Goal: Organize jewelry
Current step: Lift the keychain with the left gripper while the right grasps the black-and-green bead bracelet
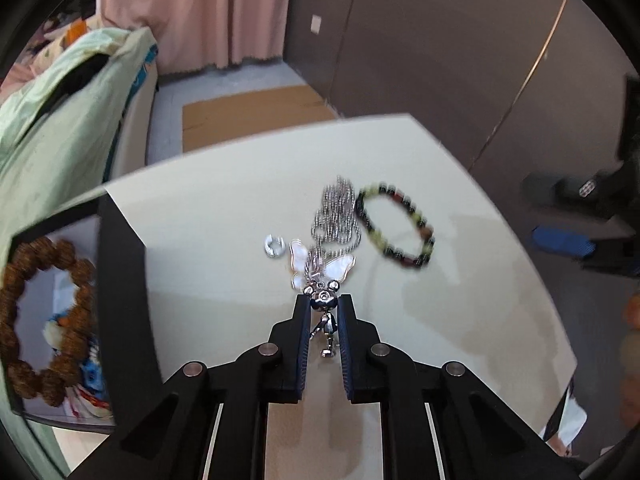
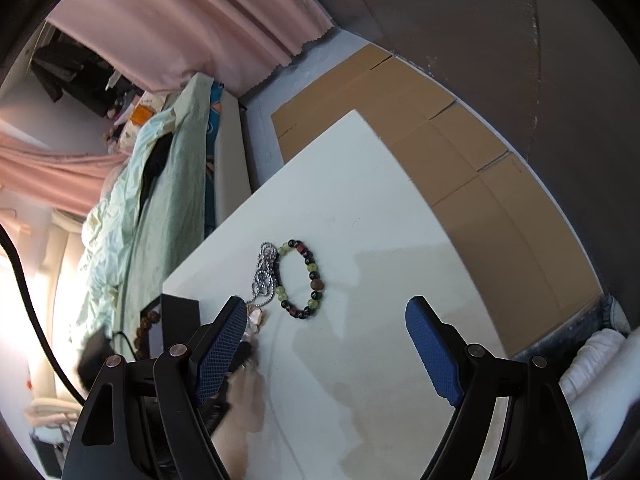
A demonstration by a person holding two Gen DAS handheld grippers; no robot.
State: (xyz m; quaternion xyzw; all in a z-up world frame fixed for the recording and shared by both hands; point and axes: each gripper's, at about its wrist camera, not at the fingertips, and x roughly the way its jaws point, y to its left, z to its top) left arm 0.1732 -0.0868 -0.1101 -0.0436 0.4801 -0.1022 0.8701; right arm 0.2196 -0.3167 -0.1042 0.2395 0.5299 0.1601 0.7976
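In the left wrist view my left gripper [image 1: 325, 304] is shut on a silver bear pendant [image 1: 325, 300] whose ball chain [image 1: 338, 216] trails across the white table [image 1: 208, 240]. A pearly butterfly piece [image 1: 320, 266] lies under the chain and a small silver ring [image 1: 274, 246] sits to its left. A green and dark bead bracelet [image 1: 396, 226] lies to the right. A black box [image 1: 120, 300] at the left holds a brown wooden bead bracelet [image 1: 40, 320]. My right gripper [image 2: 326, 320] is open and empty above the table, near the bead bracelet [image 2: 300, 280] and chain [image 2: 264, 276].
A bed with a pale green quilt [image 1: 60, 120] stands left of the table. Flattened cardboard [image 2: 440, 136] covers the floor beyond the table's far edge. Pink curtains [image 1: 200, 12] hang at the back. A dark wall [image 1: 440, 60] runs along the right.
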